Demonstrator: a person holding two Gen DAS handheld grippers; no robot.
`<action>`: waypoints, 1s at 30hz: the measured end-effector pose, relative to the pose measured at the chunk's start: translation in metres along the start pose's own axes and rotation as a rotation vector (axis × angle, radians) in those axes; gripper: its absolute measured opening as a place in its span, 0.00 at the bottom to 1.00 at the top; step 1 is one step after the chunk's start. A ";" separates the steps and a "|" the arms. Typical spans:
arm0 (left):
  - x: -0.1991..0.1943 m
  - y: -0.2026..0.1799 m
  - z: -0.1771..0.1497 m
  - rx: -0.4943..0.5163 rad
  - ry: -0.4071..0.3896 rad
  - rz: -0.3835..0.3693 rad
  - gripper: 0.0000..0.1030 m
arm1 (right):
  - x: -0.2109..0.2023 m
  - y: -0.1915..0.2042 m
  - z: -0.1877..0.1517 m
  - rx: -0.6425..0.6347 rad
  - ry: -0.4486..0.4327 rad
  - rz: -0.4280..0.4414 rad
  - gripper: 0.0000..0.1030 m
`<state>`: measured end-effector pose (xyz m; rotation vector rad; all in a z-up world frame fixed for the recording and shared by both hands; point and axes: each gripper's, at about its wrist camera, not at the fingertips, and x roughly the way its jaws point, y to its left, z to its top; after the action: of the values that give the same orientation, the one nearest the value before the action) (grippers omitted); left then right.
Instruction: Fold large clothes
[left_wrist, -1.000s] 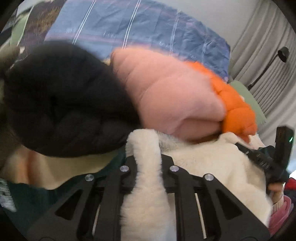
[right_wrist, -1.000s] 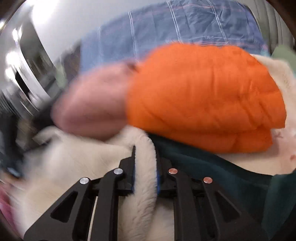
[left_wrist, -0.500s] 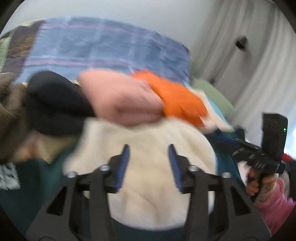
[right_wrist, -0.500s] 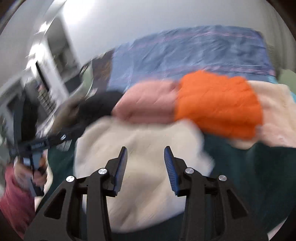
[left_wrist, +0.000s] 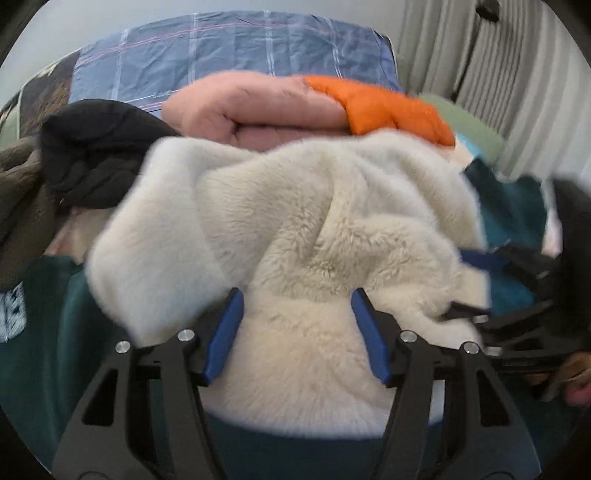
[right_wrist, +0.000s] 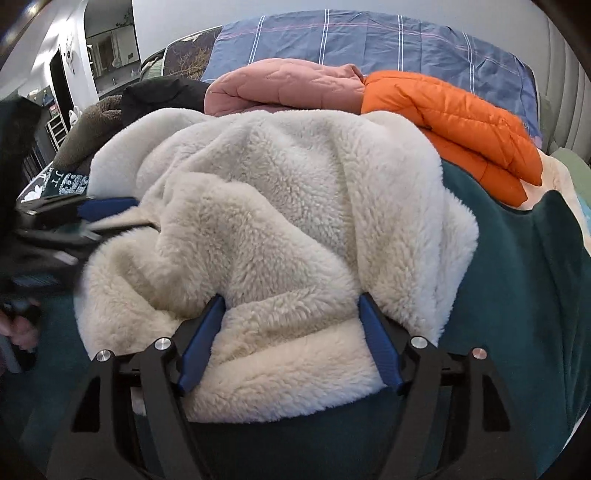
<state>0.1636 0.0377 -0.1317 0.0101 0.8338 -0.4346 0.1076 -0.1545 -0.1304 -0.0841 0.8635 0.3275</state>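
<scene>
A cream fleece coat (left_wrist: 295, 221) (right_wrist: 280, 192) lies bunched in a thick heap on the dark green bed cover (right_wrist: 517, 295). My left gripper (left_wrist: 295, 295) hovers at the coat's near edge. Its jaws are opening, and the blue pads (left_wrist: 225, 332) stand apart with fleece showing between them but not pressed. My right gripper (right_wrist: 291, 300) stands the same way at its side of the heap, jaws opening and pads off the cloth. Each gripper shows in the other's view, the right gripper (left_wrist: 469, 284) at the right edge and the left gripper (right_wrist: 122, 218) at the left.
Behind the coat lie a folded pink quilted jacket (right_wrist: 284, 85), an orange puffer jacket (right_wrist: 454, 118), a black garment (left_wrist: 99, 147) and a brown one (left_wrist: 18, 199). Blue plaid bedding (left_wrist: 229, 51) runs along the wall. Curtains (left_wrist: 498, 74) hang at the right.
Both grippers were shut on the fleece's edge a second ago. They have let it go, opened wide and drawn back, and the coat has dropped into a heap.
</scene>
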 end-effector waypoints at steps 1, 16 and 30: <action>-0.028 0.014 -0.004 -0.033 -0.040 0.001 0.61 | 0.000 0.001 -0.004 0.002 -0.003 0.004 0.72; -0.176 0.319 -0.212 -1.090 -0.240 0.187 0.59 | 0.001 -0.002 0.009 -0.013 -0.014 -0.019 0.73; -0.143 0.382 -0.169 -1.082 -0.292 0.320 0.09 | 0.003 -0.002 0.011 -0.014 -0.017 -0.022 0.73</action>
<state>0.1028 0.4687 -0.2042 -0.8889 0.6749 0.3482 0.1183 -0.1534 -0.1251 -0.1036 0.8432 0.3138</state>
